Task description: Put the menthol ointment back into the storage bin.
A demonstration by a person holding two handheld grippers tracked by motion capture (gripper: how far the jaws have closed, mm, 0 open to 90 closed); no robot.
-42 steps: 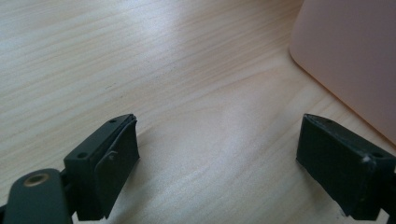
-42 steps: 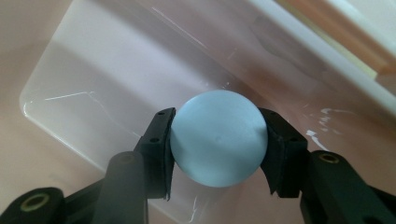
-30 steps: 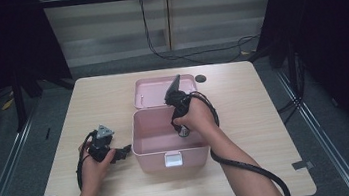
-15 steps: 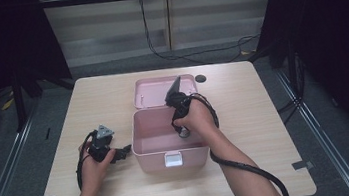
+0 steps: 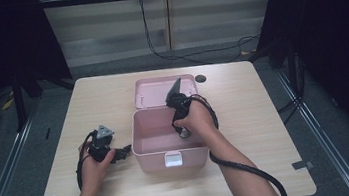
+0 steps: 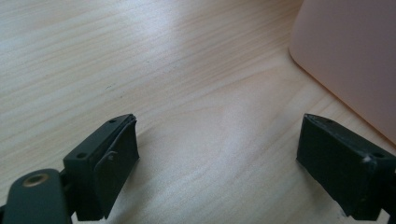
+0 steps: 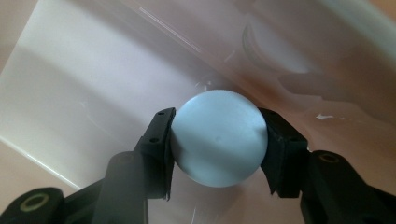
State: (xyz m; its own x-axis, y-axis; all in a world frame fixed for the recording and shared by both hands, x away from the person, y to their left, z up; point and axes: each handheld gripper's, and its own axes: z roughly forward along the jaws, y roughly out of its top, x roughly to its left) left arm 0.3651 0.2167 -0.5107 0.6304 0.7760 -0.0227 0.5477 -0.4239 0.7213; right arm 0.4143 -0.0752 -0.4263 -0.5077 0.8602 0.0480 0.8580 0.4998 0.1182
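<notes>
A pink box (image 5: 135,133) stands open in the middle of the table, its lid (image 5: 154,91) laid back behind it. My right gripper (image 5: 183,132) points down into the box. In the right gripper view its jaws (image 7: 218,140) press on both sides of a pale blue ball (image 7: 219,135), just above the box's glossy pink floor (image 7: 93,93). My left gripper (image 5: 123,152) rests low over the table beside the box's left wall. Its jaws (image 6: 217,158) stand wide apart with only bare wood between them, and the pink box wall (image 6: 350,56) rises to their right.
The wooden table (image 5: 265,117) has free room left and right of the box. A small dark disc (image 5: 201,78) lies near the far edge beside the lid. Cables trail from both grippers toward the near edge. Dark floor surrounds the table.
</notes>
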